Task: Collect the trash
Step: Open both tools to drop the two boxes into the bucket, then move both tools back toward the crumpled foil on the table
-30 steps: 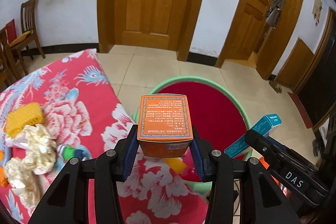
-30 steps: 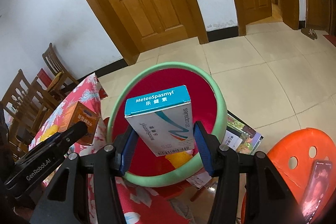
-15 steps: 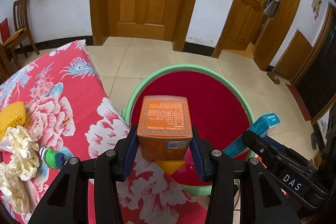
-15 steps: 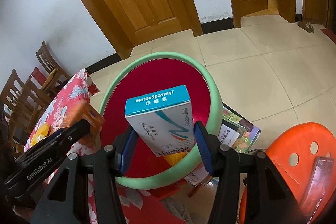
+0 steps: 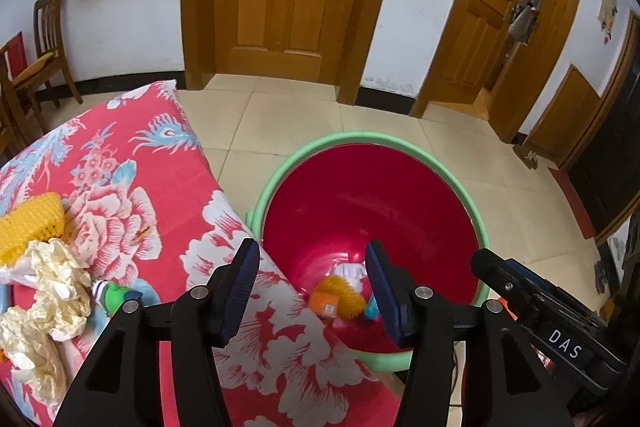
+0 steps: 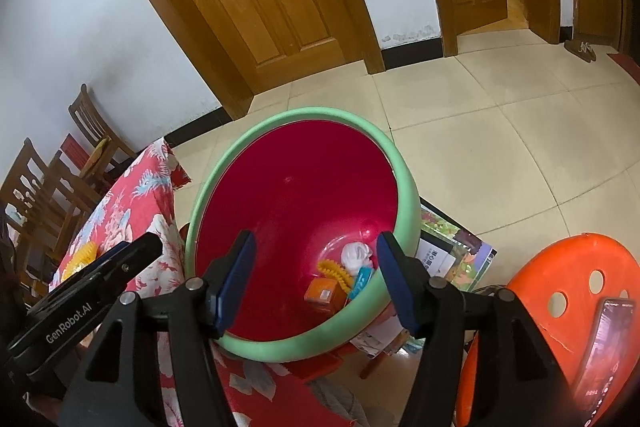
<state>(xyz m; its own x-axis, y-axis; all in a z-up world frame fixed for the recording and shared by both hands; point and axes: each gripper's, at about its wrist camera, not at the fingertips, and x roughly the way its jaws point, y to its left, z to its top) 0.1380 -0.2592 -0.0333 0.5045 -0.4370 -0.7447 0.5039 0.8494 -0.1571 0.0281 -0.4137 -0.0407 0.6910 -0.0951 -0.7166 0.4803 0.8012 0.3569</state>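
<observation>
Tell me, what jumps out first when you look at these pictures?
The big red bucket with a green rim sits on the floor in the middle, with an orange box and other trash at its bottom. Left of it is the red flowered tablecloth with crumpled paper. Both grippers, left and right, hang open above.

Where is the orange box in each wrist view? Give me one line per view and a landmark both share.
Left wrist: the orange box lies at the bucket's bottom, low centre, between the open jaws, against a yellow spiky ball.
Right wrist: the orange box lies at the bottom, low centre, left of a teal box.
Shared landmark: the bucket's green rim.
</observation>
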